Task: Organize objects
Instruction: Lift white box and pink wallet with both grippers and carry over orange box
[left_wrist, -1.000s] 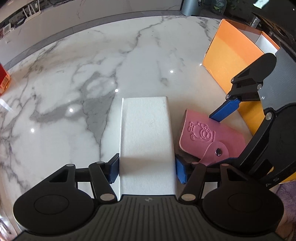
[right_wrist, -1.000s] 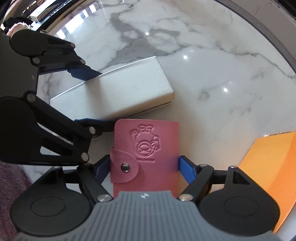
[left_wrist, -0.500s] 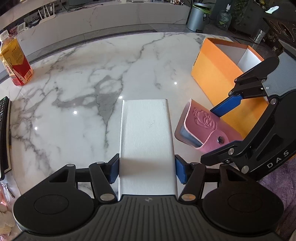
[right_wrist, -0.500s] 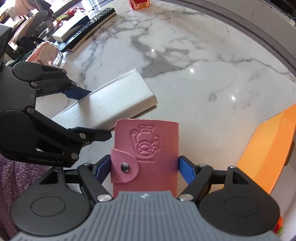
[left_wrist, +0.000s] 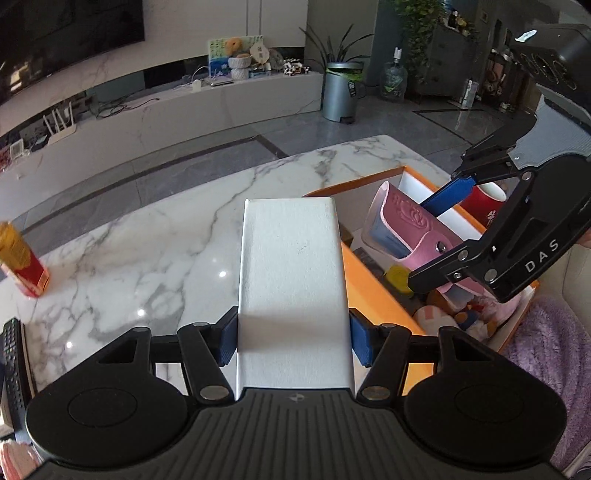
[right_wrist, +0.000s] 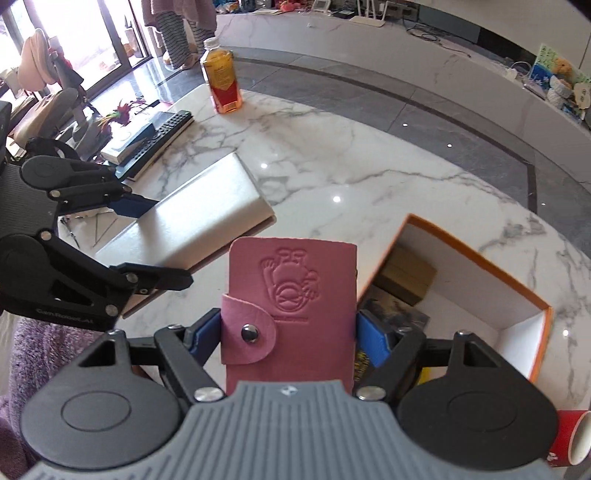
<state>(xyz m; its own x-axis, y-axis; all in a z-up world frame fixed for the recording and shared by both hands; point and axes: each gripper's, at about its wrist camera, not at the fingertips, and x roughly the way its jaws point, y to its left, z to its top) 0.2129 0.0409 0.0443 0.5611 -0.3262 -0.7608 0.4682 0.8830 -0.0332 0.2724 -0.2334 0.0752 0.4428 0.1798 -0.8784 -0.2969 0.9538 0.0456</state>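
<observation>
My left gripper (left_wrist: 293, 341) is shut on a long white box (left_wrist: 291, 273), held well above the marble table (left_wrist: 155, 254); the right wrist view shows that white box (right_wrist: 199, 218) from the side. The right gripper (right_wrist: 290, 332) is shut on a pink snap-button card holder (right_wrist: 291, 295) with an embossed figure. In the left wrist view the pink card holder (left_wrist: 402, 229) hangs over the open orange box (left_wrist: 376, 291), which has white inner walls and holds several small items. The orange box (right_wrist: 476, 266) lies below and right of the card holder.
A juice bottle (right_wrist: 221, 83) stands at the far side of the table; the bottle (left_wrist: 22, 266) sits left in the left wrist view. A remote (right_wrist: 162, 138) and a book lie at the table's edge. A red cup (left_wrist: 484, 205) stands beyond the orange box. A purple sleeve (left_wrist: 543, 350) shows at right.
Both grippers have risen from the table, lifting the white box and the pink card holder. The orange box now lies open below them, and the room beyond the table has come into view.
</observation>
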